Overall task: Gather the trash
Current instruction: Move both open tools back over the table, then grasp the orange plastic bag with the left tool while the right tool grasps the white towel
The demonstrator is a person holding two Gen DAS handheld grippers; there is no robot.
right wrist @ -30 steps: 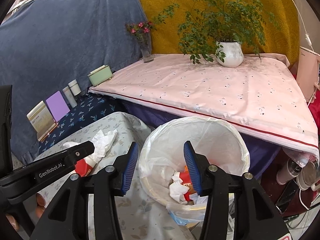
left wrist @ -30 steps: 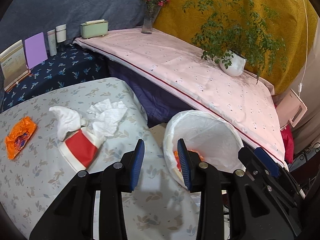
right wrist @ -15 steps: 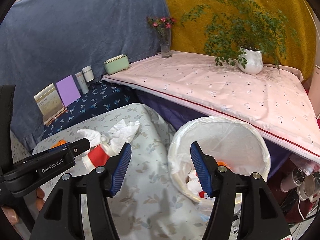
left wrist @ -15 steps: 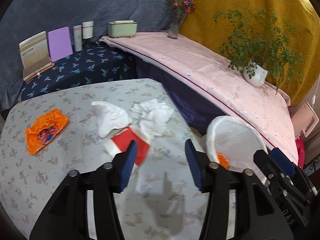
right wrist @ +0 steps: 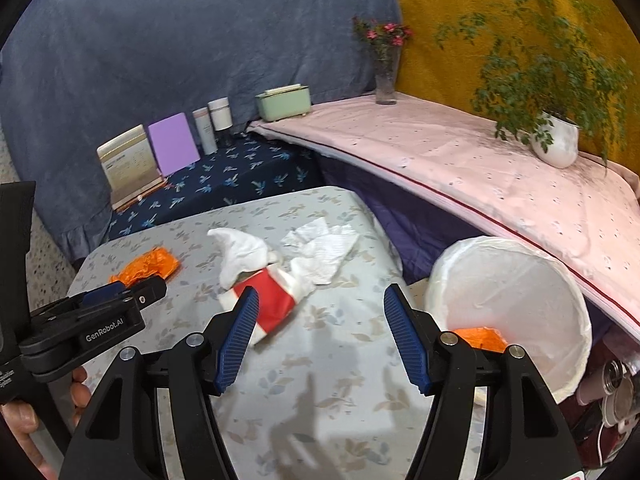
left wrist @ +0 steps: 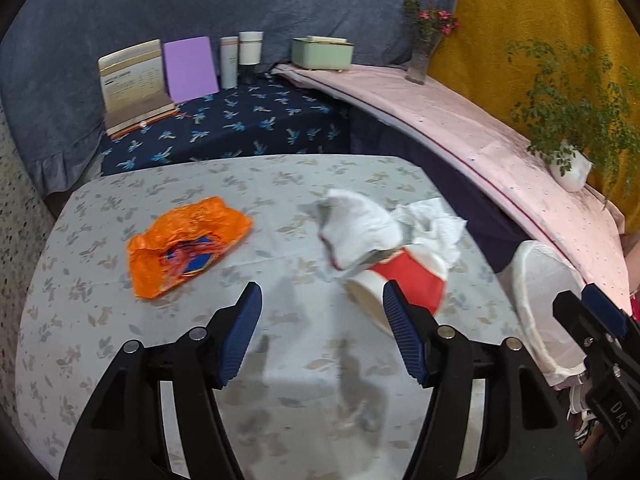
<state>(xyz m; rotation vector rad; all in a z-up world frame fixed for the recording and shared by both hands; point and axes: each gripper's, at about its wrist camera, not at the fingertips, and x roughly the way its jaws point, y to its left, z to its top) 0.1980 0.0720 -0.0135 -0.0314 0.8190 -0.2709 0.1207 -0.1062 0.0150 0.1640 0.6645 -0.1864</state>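
Both grippers back over the table, jaws opening, empty

My left gripper (left wrist: 322, 330) and right gripper (right wrist: 320, 330) have swung from the bin (right wrist: 508, 304) toward what's left: cup (left wrist: 404, 280), tissues (left wrist: 432, 224), orange wrapper (left wrist: 184, 248) on the table (left wrist: 120, 360), so another pickup is next

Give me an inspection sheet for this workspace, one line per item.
Surface: table under a pale floral cloth.
Job's things: orange wrapper, red and white paper cup on its side, crumpled white tissues against the cup; lined bin beside the table, orange wrapper inside.
Clutter: nothing seen.
Grippers: left gripper and right gripper both opening, nothing between the jaws.
Cables: nothing seen.
Surroundings: potted plant, flower vase, green box, purple card.
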